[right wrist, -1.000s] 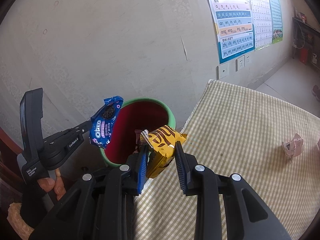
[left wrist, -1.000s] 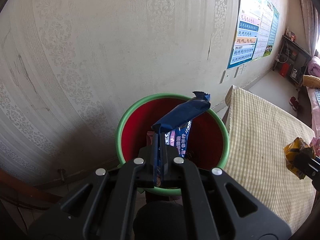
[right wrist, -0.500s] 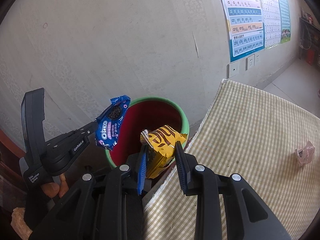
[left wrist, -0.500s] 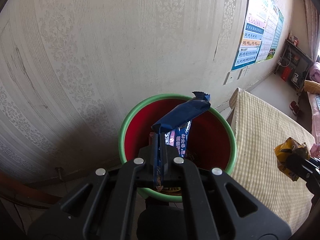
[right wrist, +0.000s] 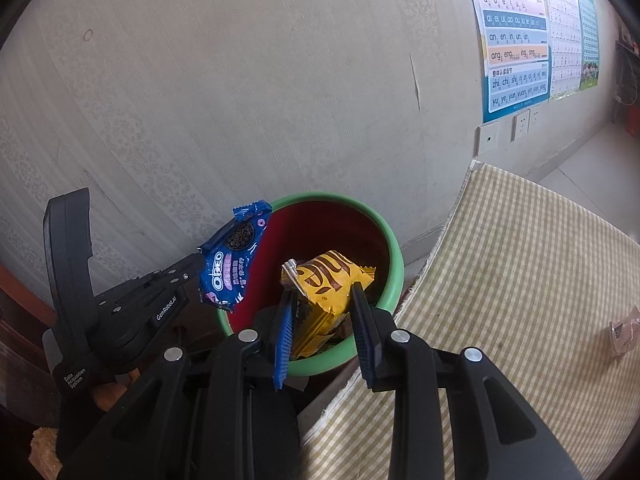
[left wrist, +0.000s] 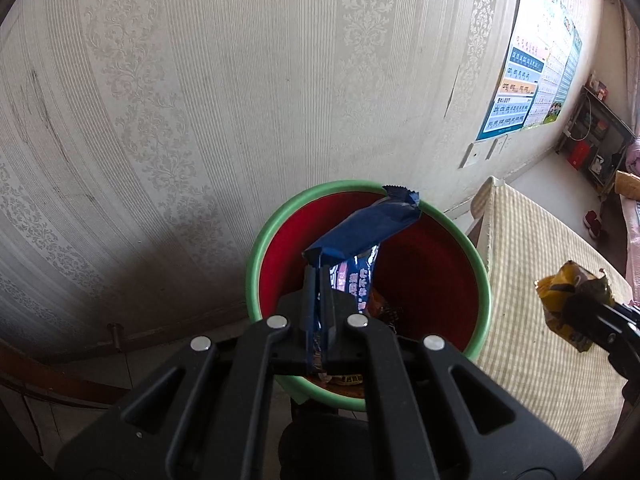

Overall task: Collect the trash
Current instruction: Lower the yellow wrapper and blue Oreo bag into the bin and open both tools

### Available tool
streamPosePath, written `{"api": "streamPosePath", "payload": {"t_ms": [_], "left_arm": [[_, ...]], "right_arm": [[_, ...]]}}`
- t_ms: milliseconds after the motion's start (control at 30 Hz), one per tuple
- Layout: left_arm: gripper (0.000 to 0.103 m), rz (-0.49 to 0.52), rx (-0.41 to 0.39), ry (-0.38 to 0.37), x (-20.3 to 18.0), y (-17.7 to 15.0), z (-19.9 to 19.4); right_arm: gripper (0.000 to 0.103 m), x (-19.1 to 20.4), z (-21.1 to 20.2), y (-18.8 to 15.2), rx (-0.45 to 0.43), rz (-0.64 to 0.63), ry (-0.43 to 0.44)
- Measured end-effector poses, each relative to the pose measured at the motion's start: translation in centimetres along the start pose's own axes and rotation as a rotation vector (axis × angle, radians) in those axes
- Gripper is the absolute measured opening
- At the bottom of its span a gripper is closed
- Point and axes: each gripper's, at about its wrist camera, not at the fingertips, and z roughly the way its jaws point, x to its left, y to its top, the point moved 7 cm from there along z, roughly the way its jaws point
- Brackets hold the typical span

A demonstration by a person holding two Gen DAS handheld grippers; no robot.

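Note:
A red bin with a green rim (left wrist: 256,248) (right wrist: 394,252) stands by the wall, with some wrappers at its bottom. My left gripper (left wrist: 320,280) (right wrist: 196,276) is shut on a blue Oreo wrapper (left wrist: 368,228) (right wrist: 234,256), which hangs over the bin's mouth. The right gripper (right wrist: 322,296) (left wrist: 572,308) is shut on a crumpled yellow wrapper (right wrist: 332,284) (left wrist: 560,300). In the right wrist view that wrapper hangs over the bin's near rim.
A table with a yellow checked cloth (right wrist: 520,280) (left wrist: 532,248) adjoins the bin on the right. A small crumpled wrapper (right wrist: 624,330) lies on it at the far right. Patterned wall (left wrist: 200,100) rises right behind the bin, with posters (right wrist: 516,36) farther right.
Both grippers have moved closer to the bin. The yellow wrapper went from above the cloth's edge to above the bin's rim. Both grips are unchanged.

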Motion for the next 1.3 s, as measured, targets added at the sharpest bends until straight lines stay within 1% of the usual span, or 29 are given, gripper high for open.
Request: {"api": "streamPosePath", "payload": {"t_ms": [333,633,1300], "left_arm": [[0.001,-0.003,-0.001,0.013,0.3,0.4,0.4],[0.001,0.001,0.021,0.022,0.2,0.4,1.3],[0.002,-0.005,0.046,0.030,0.1,0.2,2.6]], "right_arm": [[0.028,0.4,0.6,0.9,-0.006,-0.014,0.002],[0.028,0.2,1.3,1.6,-0.005,-0.006,0.014],[0.029,0.4,2.3,1.5,0.012,0.009,0.042]]}}
